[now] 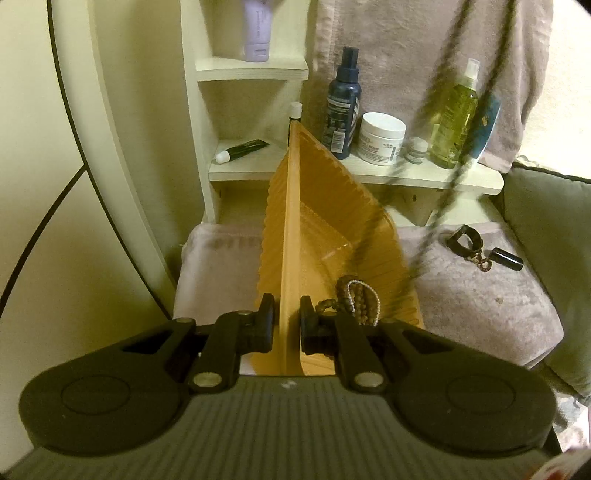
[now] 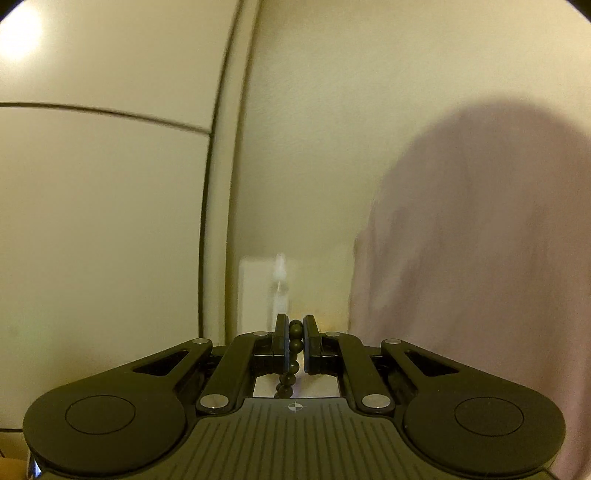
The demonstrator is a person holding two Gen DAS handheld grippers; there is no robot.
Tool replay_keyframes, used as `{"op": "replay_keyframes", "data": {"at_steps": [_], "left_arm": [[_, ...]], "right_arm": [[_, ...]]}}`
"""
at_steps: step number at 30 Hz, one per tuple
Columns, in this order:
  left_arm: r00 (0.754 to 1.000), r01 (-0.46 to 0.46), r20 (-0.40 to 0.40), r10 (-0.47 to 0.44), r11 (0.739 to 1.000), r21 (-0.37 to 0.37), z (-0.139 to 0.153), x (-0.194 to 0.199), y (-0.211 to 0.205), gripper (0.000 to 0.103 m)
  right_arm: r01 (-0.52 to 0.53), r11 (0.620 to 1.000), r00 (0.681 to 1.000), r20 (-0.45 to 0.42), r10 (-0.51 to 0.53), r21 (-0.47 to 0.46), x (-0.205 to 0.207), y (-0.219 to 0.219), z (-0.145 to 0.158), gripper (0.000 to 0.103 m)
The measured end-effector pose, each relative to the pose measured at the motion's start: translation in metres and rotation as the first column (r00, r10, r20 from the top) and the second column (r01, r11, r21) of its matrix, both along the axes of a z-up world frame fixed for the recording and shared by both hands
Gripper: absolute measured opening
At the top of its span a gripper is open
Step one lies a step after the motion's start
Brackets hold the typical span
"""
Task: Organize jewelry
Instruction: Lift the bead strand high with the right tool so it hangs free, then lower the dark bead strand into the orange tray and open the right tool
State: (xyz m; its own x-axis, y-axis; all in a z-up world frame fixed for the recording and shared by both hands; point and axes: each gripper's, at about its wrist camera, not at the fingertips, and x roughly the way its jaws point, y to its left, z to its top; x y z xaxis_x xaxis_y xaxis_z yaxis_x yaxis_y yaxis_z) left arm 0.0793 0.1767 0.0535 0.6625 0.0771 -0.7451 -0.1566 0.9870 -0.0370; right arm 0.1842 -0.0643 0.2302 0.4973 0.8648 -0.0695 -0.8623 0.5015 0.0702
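The left gripper point(image 1: 287, 325) is clamped tight on the near rim of an amber ribbed plastic tray point(image 1: 295, 229), pads pinching the wall from both sides; the tray stands tilted on edge w/ its open side facing right, over a pinkish fuzzy cloth point(image 1: 480, 295). Inside the tray, at the low end just beside the right pad, sits a brown bead bracelet point(image 1: 349, 301) bunched w/ a small pearl strand point(image 1: 371, 299), the two touching. A dark beaded necklace point(image 1: 443, 110) hangs blurred in front of the shelf, two strands running down from the top of the left wrist view toward the tray interior. On the cloth to the right, well apart from the tray, lies a black cuff w/ a gold chain point(image 1: 467, 247) and a small black cylinder point(image 1: 508, 257) just beside it. Behind, a cream shelf point(image 1: 369, 173) carries a dark blue spray bottle point(image 1: 341, 107), a white jar point(image 1: 382, 138), a tiny jar point(image 1: 415, 149), a yellow-green spray bottle point(image 1: 456, 118) and a black tube point(image 1: 242, 150); a lilac tube point(image 1: 256, 29) stands on the higher shelf. The right gripper point(image 2: 295, 339) is closed on that same dark bead necklace point(image 2: 295, 345), beads sandwiched btwn the pads and trailing down under the fingers. It faces a cream wall point(image 2: 332, 129), w/ blurred pinkish fabric point(image 2: 480, 258) at right; the bkgd is too smeared for more detail.
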Motion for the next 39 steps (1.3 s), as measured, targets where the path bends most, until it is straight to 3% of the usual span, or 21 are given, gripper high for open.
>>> {"op": "replay_keyframes", "data": {"at_steps": [6,14,19,29,30,31,32,33,39], "left_arm": [[1.0,-0.003,-0.003,0.003,1.0,-0.006,-0.001,0.0,0.002,0.011],[1.0,0.001,-0.005,-0.001,1.0,-0.007,-0.002,0.0,0.003,0.011],[1.0,0.0,-0.006,0.0,1.0,-0.008,-0.002,0.0,0.004,0.011],[1.0,-0.004,-0.01,0.004,1.0,-0.006,-0.002,0.001,0.003,0.011],[1.0,-0.005,-0.01,0.004,1.0,-0.007,-0.002,0.0,0.003,0.011],[1.0,-0.004,-0.011,0.004,1.0,-0.006,-0.002,0.001,0.003,0.011],[1.0,-0.004,-0.011,0.004,1.0,-0.006,-0.001,0.0,0.003,0.011],[1.0,-0.005,-0.011,0.005,1.0,-0.007,-0.001,0.0,0.003,0.011],[1.0,-0.007,-0.011,0.007,1.0,-0.004,-0.001,0.0,0.002,0.011]], "right_arm": [[-0.036,0.998,0.975,-0.223,0.024,-0.052,0.016,0.035,-0.094,0.007],[-0.085,0.988,0.896,-0.444,0.018,-0.131,0.028,0.054,-0.193,0.007],[-0.132,0.976,0.858,-0.513,0.026,-0.172,0.028,0.061,-0.225,0.007],[-0.189,0.957,0.837,-0.546,0.039,-0.221,0.018,0.073,-0.251,0.008],[-0.191,0.956,0.836,-0.547,0.039,-0.224,0.018,0.073,-0.251,0.011],[-0.19,0.956,0.838,-0.544,0.039,-0.224,0.017,0.071,-0.251,0.03],[-0.179,0.96,0.843,-0.537,0.036,-0.216,0.017,0.069,-0.25,0.063],[-0.162,0.966,0.85,-0.526,0.034,-0.2,0.016,0.065,-0.249,0.072],[-0.083,0.985,0.868,-0.497,-0.003,-0.15,0.016,0.035,-0.232,0.075]]}}
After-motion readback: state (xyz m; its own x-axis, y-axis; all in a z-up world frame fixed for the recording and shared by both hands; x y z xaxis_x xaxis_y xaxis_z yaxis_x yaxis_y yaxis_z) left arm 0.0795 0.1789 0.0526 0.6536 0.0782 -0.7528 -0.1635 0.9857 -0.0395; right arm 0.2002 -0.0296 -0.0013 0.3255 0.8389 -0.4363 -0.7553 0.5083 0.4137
